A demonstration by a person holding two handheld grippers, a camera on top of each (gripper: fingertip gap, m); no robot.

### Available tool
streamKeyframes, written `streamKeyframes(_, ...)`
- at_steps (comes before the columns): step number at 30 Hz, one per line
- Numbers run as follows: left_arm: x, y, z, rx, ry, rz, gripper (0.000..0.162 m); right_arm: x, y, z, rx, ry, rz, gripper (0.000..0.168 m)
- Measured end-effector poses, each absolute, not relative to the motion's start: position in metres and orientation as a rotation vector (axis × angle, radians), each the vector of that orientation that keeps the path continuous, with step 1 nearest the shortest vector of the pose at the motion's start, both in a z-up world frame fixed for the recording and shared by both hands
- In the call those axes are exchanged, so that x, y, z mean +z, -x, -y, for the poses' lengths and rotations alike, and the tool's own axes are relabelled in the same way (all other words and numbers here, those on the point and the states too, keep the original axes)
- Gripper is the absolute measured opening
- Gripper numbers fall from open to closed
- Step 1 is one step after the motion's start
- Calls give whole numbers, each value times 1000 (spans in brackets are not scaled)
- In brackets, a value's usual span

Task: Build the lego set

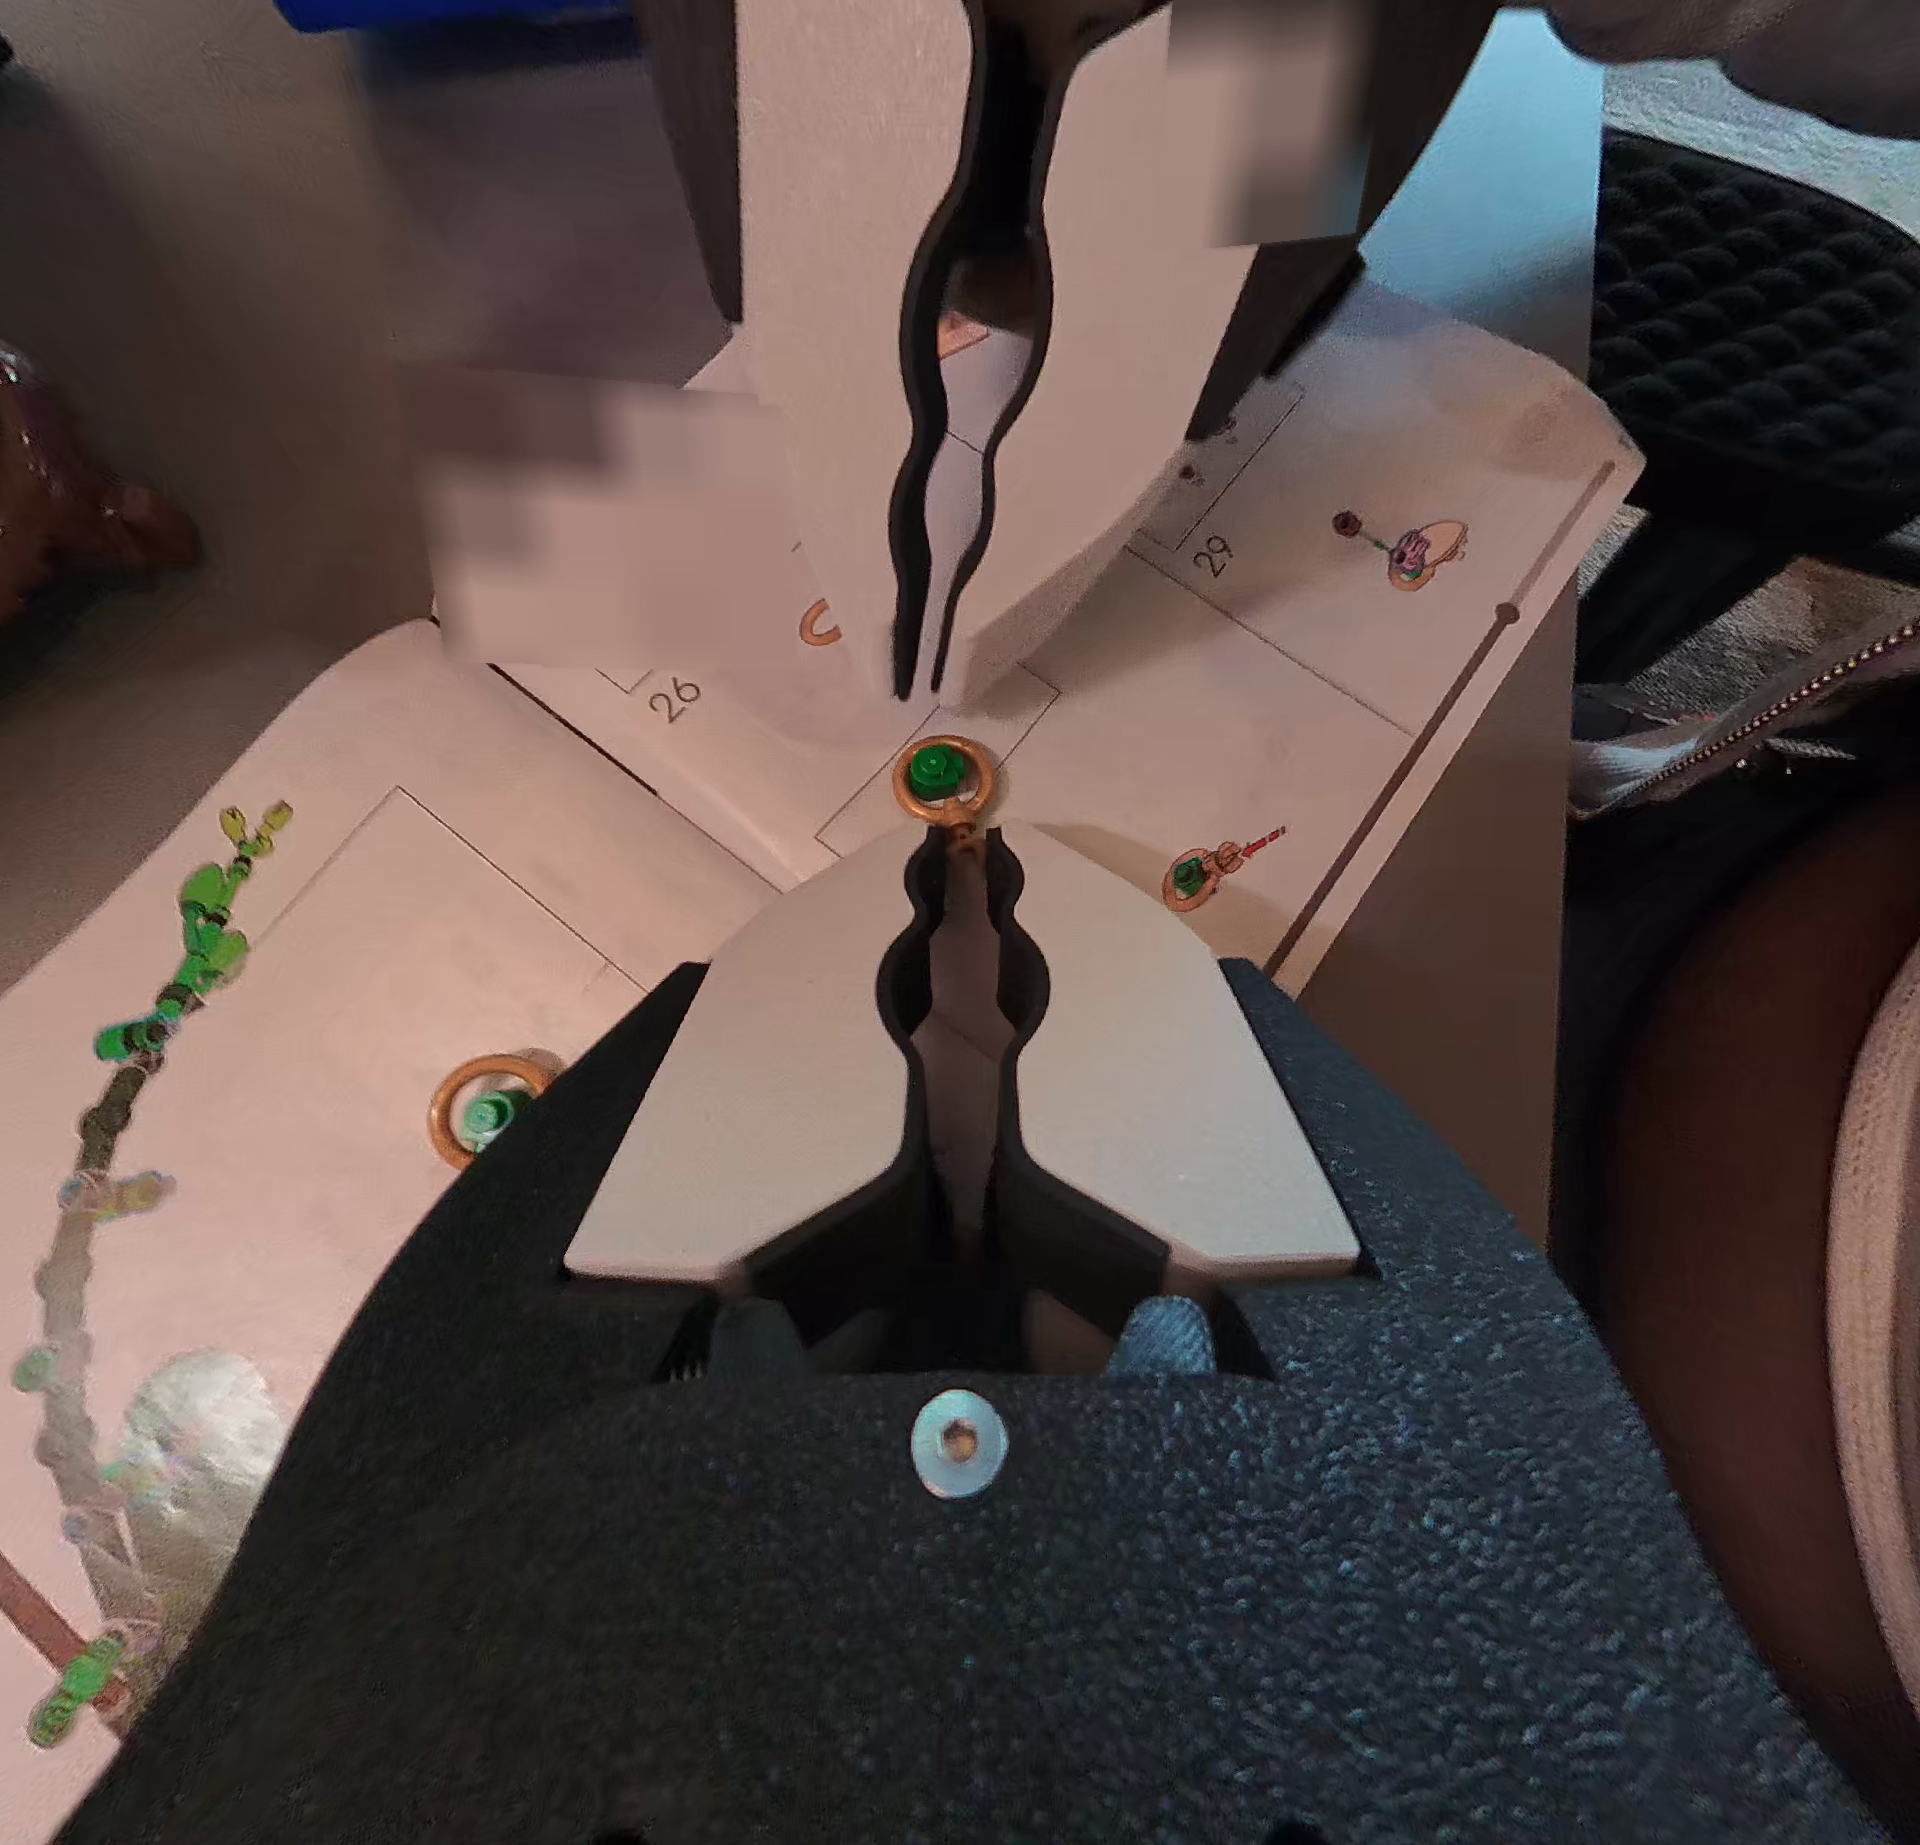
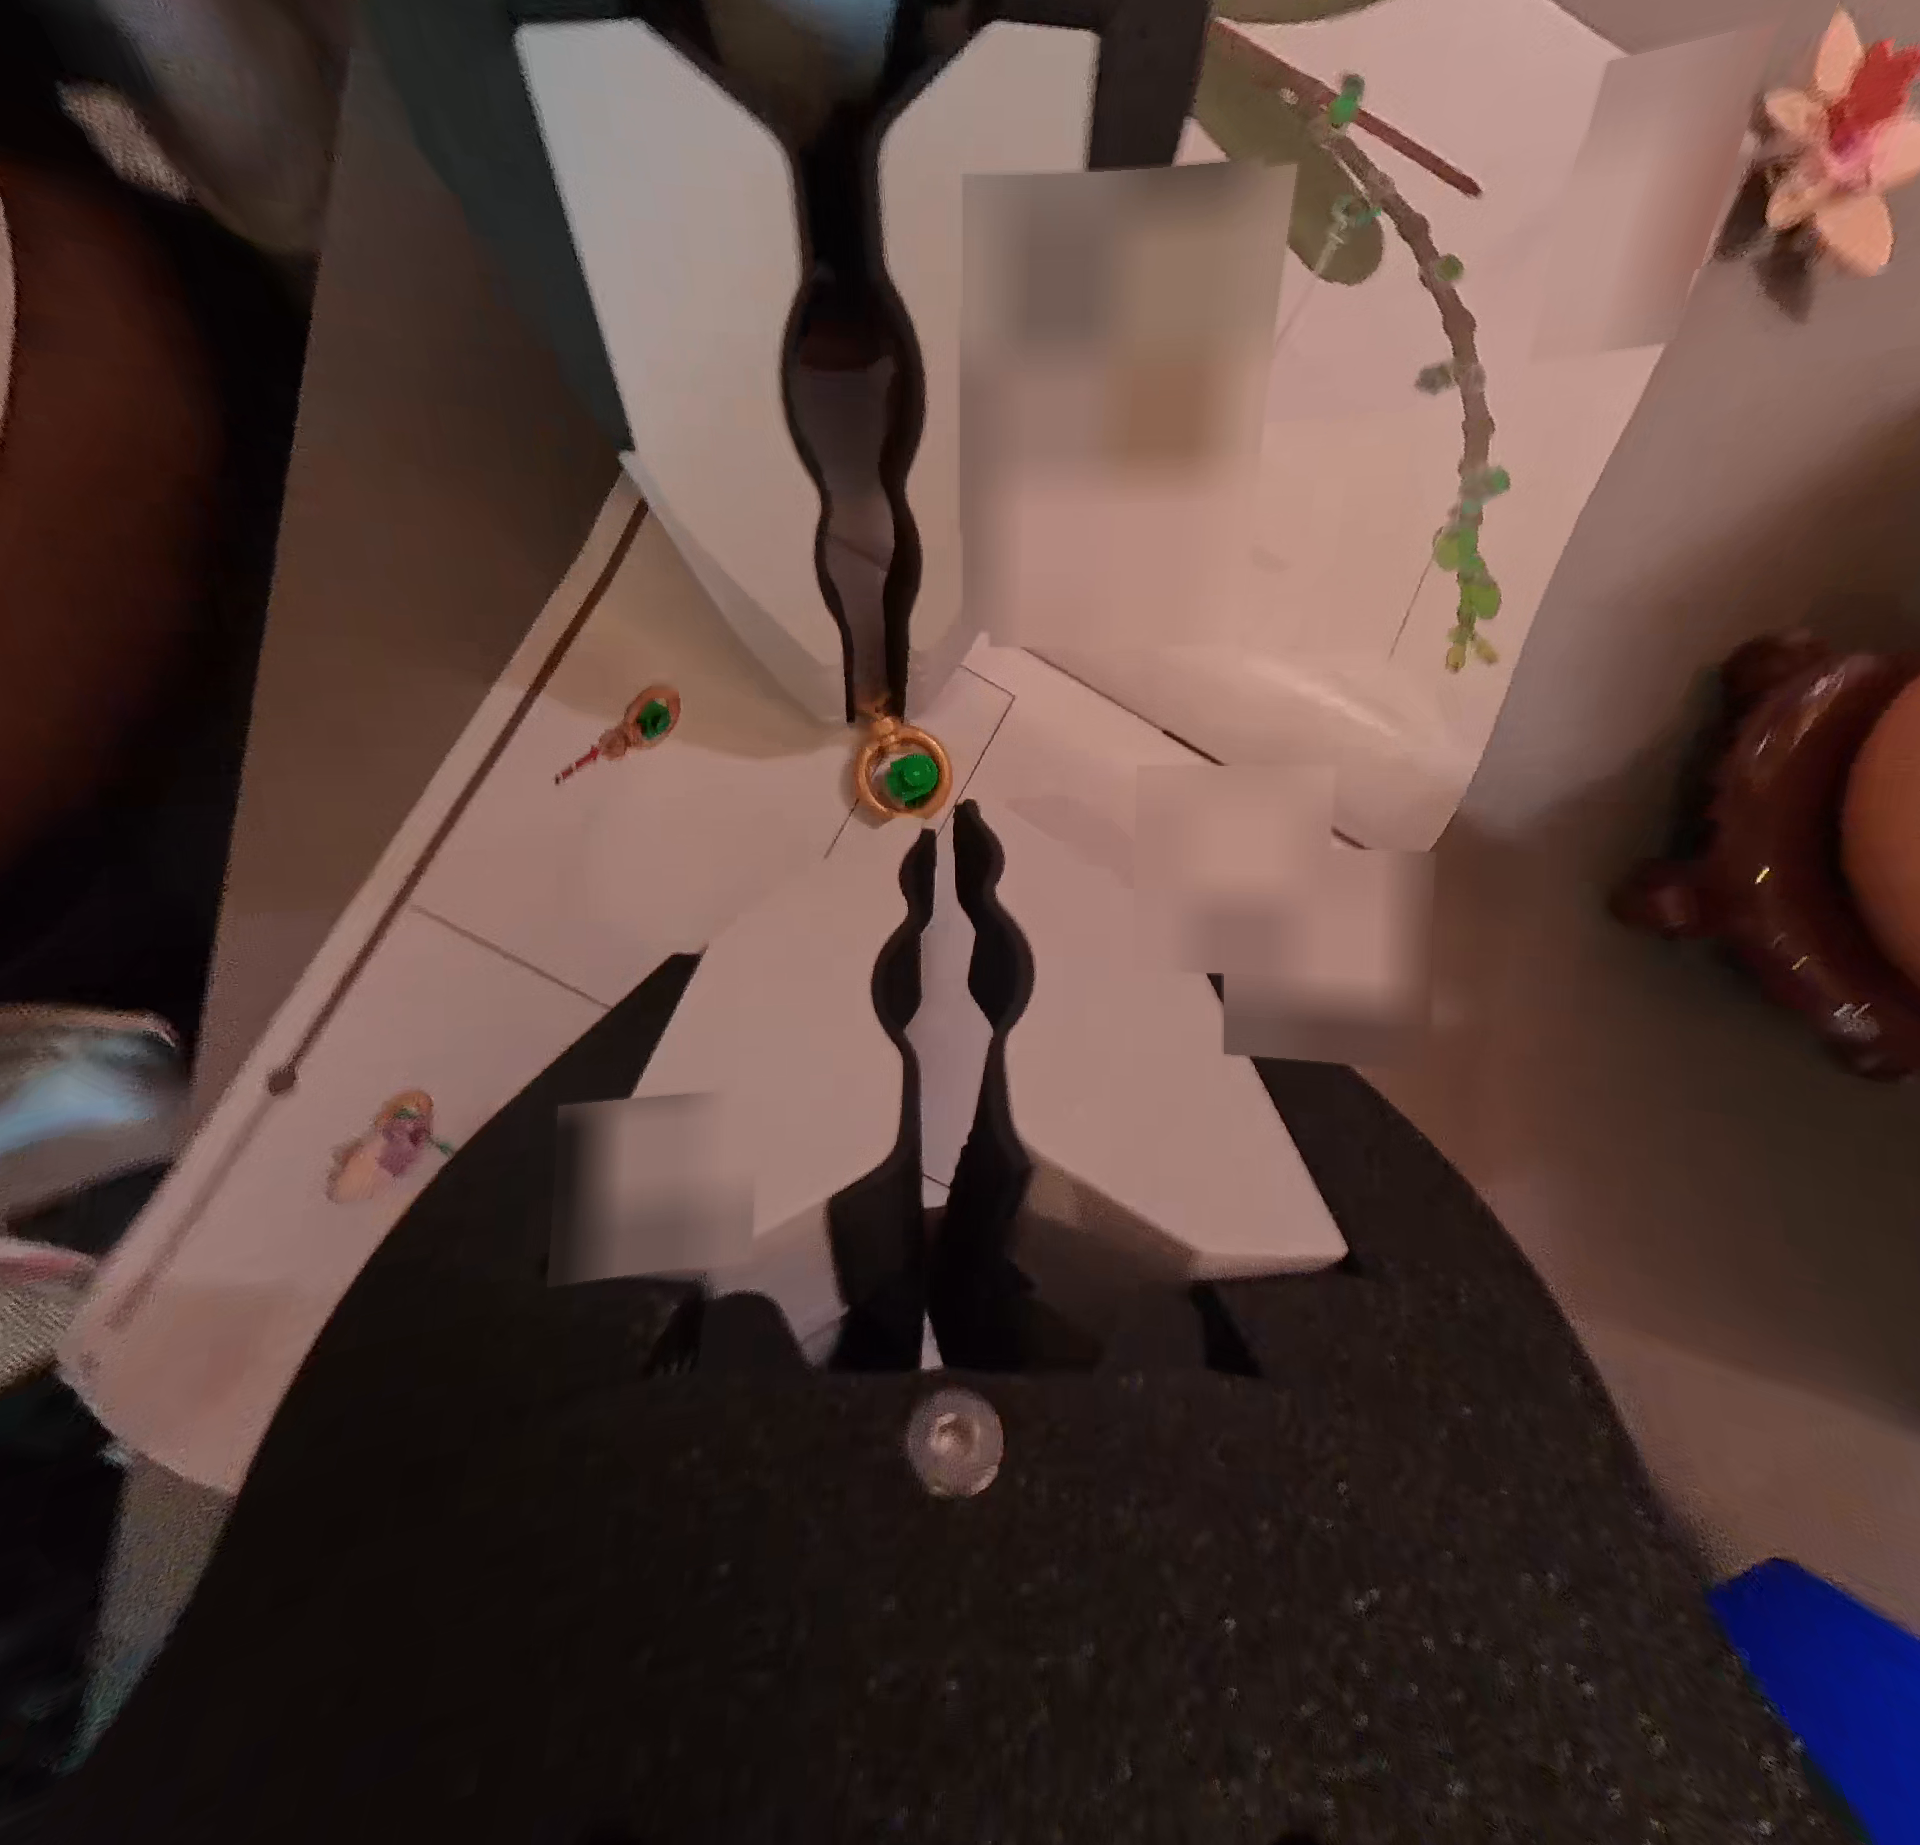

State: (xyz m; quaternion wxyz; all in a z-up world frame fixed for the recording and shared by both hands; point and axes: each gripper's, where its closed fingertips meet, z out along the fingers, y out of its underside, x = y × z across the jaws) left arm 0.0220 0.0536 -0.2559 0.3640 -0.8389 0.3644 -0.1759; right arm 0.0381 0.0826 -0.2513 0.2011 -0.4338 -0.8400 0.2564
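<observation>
My left gripper (image 1: 966, 841) is shut on the short stem of a gold ring piece (image 1: 988, 775). It holds the ring just above the open instruction booklet (image 1: 416, 912). A small green round stud (image 1: 932, 772) sits inside the ring. My right gripper (image 1: 922, 689) comes in from the opposite side, its fingertips close together and empty, a short way from the ring's far edge. In the right wrist view, my right gripper (image 2: 945, 827) is just below the gold ring (image 2: 869, 779) and green stud (image 2: 910, 779). The left gripper (image 2: 878, 706) pinches the stem from above.
The booklet (image 2: 499, 964) lies open on a grey table, with printed pictures of a green branch (image 1: 156, 1068) and ring steps. A pink and red flower (image 2: 1829, 143) lies at the far right, a glossy brown object (image 2: 1787, 860) beside it. A blue object (image 2: 1829, 1670) is nearby. A black mesh surface (image 1: 1745, 309) is past the table edge.
</observation>
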Motion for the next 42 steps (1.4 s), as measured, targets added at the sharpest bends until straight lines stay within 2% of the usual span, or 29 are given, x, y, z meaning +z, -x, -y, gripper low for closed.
streamKeyframes(6, -257, -24, -53, -418, 2172, -894, 7, -250, -29, -86, 568, 843, 2503, 3)
streamKeyframes(23, -258, -28, -60, -387, 2145, -970, 7, -263, -59, -67, 693, 1189, 2382, 3)
streamKeyframes(30, -258, -24, -63, -372, 2125, -1112, 7, -259, -56, -87, 627, 1272, 2256, 3)
streamKeyframes(42, -259, -25, -75, -385, 1984, -1395, 7, -260, -56, -76, 773, 1331, 2224, 3)
